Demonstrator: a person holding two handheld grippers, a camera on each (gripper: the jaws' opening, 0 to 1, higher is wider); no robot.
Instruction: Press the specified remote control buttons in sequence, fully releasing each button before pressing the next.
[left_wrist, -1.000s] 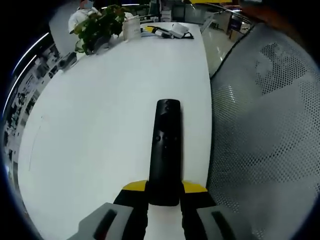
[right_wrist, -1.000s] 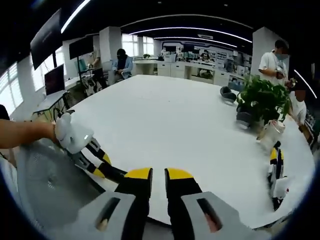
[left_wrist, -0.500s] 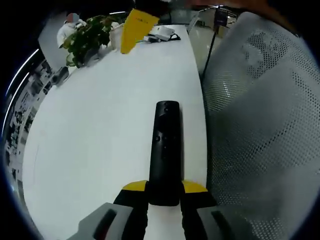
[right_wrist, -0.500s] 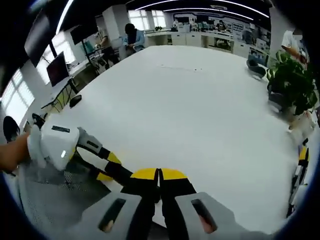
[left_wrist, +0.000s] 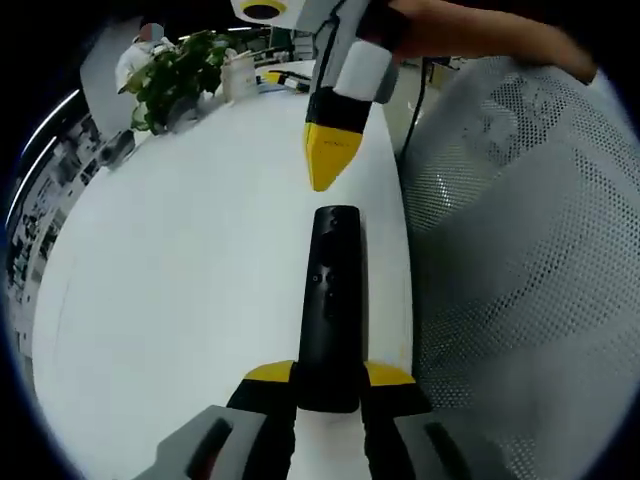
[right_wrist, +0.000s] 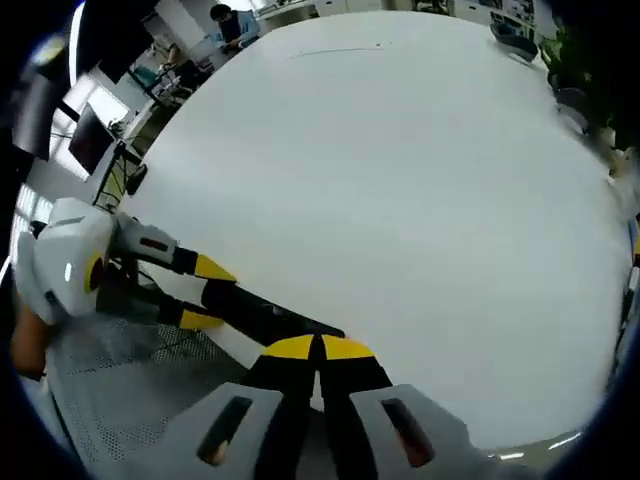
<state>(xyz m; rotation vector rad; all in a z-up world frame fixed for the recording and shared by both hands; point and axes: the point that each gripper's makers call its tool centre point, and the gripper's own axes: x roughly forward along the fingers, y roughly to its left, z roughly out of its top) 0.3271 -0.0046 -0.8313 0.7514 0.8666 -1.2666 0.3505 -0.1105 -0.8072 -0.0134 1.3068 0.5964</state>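
Left gripper view, what changed: the right tongs (left_wrist: 326, 165), yellow tips pressed together, have come down from the top edge within the last second and now hang just above the far end of the long black plastic remote control (left_wrist: 329, 305), apart from it.
Left gripper view, hold: the left tongs (left_wrist: 329, 385) grip the near end of the remote, which lies lengthwise over the white bench (left_wrist: 180, 270) near its edge, beside a grey mesh chair back (left_wrist: 520, 250).
Left gripper view, meaning: I judge the first press is about to begin; no button is touched yet.
Right gripper view, what changed: this view has tipped downward onto the bench (right_wrist: 400, 190); the right tongs (right_wrist: 318, 350) have closed up, no gap left.
Right gripper view, remote: it (right_wrist: 265, 315) sits clamped in the left tongs (right_wrist: 195, 292), just ahead of the closed tips.
Count: one remote, two tongs, one bench, one leafy green potted plant (left_wrist: 180, 70).
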